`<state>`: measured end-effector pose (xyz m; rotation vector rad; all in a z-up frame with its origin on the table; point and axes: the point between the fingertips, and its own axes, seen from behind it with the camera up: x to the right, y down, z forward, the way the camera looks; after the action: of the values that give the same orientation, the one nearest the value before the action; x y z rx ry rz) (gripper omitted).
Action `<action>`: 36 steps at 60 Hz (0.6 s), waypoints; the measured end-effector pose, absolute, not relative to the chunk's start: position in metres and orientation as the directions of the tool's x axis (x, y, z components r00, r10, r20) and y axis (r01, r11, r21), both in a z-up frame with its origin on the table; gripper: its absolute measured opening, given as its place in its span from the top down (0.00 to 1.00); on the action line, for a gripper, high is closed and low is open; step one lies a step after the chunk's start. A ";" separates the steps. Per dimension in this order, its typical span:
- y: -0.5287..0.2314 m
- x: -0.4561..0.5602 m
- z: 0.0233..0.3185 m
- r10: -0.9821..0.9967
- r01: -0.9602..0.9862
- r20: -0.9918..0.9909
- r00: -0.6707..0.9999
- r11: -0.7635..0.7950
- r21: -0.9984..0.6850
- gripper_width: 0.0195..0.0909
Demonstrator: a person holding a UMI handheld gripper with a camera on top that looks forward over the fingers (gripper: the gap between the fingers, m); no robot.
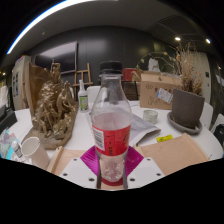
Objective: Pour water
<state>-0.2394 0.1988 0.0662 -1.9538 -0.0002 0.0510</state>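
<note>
Holding a clear plastic bottle with a black cap and red liquid in its lower half, the gripper presses both pink-padded fingers against the bottle's base; jaws closed on it. Bottle upright, above a white table. Left: bronze-coloured figurine, near the table's edge. Right: grey flowerpot with dry stems, brown cardboard box behind. Bare tabletop lies between the bottle and the pot.

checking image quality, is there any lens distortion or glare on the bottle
Gripper view: strong fisheye bending, table edge and ceiling curve; room dim, one ceiling light strip; a faint highlight on the bottle, held between the tongs; background objects soft.
</note>
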 end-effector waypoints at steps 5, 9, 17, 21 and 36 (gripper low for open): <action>0.198 -0.240 0.068 0.031 -0.013 -0.026 0.999 -0.348 -0.937 0.86; 0.197 -0.240 0.068 0.031 -0.010 -0.022 0.999 -0.343 -0.939 0.81; 0.194 -0.240 0.066 0.017 -0.030 -0.039 0.999 -0.373 -0.927 0.52; 0.186 -0.243 0.067 0.015 -0.027 -0.037 0.999 -0.403 -0.915 0.06; 0.098 -0.261 0.125 -0.007 0.033 0.040 0.999 -0.436 -0.899 0.07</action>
<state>-0.2605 0.0983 0.1245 -2.0216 -0.0185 -0.0453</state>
